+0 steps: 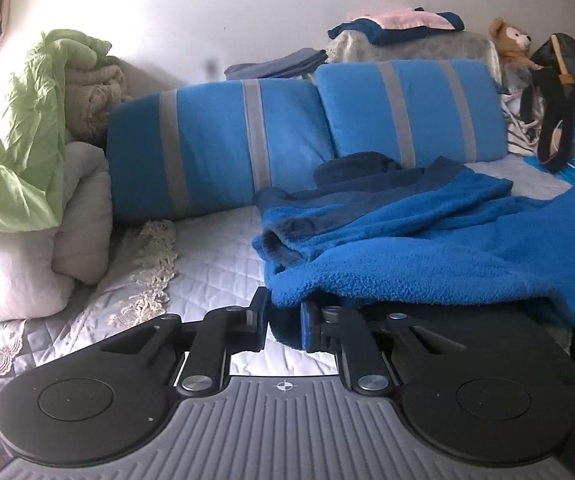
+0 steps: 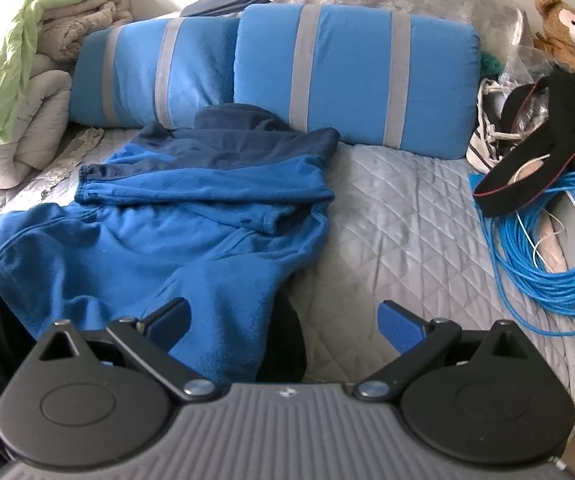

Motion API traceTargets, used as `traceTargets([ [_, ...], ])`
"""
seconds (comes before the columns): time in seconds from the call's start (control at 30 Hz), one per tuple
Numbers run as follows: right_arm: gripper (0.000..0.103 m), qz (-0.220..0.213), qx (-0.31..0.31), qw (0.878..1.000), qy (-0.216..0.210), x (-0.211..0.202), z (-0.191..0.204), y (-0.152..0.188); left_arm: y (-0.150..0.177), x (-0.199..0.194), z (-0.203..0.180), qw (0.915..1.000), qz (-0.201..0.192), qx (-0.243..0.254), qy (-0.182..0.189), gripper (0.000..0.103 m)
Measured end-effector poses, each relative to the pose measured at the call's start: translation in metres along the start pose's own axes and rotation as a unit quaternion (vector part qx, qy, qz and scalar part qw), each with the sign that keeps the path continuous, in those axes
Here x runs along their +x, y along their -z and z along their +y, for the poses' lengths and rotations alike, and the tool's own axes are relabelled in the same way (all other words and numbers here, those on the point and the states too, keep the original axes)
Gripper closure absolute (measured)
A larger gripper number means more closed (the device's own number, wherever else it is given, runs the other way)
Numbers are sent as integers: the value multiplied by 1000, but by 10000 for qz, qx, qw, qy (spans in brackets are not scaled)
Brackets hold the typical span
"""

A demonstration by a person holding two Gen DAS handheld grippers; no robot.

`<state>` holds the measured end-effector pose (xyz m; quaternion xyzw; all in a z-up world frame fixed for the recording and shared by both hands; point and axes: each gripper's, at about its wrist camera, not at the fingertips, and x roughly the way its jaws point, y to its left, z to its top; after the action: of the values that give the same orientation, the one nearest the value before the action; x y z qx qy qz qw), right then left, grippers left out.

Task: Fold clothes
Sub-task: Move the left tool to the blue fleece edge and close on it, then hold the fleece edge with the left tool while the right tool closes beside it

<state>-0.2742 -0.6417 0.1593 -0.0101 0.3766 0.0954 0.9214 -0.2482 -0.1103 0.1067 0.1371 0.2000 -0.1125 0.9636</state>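
No readable writing anywhere. Left gripper [image 1: 283,326] clenched on hem of blue fleece jacket [image 2: 159,240]; right gripper [image 2: 283,326] released, jaws wide over jacket's edge. Bare quilted bedspread [image 2: 399,208] beyond, then striped pillows [image 2: 351,76].

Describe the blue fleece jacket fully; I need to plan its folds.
The blue fleece jacket is bright blue with a navy collar and shoulders, of fuzzy fabric. It lies rumpled on the grey quilted bedspread, collar towards the striped pillows, one cuffed sleeve folded across it. The left gripper pinches its near edge.
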Motion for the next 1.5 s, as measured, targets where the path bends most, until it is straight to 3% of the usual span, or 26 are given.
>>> traceTargets([
  [0.33,0,185,30,9997,147,-2,-7,16,-4,1,0,9999,10,106,9,88],
  [0.77,0,539,-779,9952,255,1,12,39,-6,2,3,9999,93,-25,81,88],
  [1.3,1,-102,-876,9949,489,5,34,36,-5,3,6,9997,164,-139,136,88],
  [1.5,4,-454,-1309,9882,654,3,48,39,-5,3,6,9996,170,-192,148,88],
])
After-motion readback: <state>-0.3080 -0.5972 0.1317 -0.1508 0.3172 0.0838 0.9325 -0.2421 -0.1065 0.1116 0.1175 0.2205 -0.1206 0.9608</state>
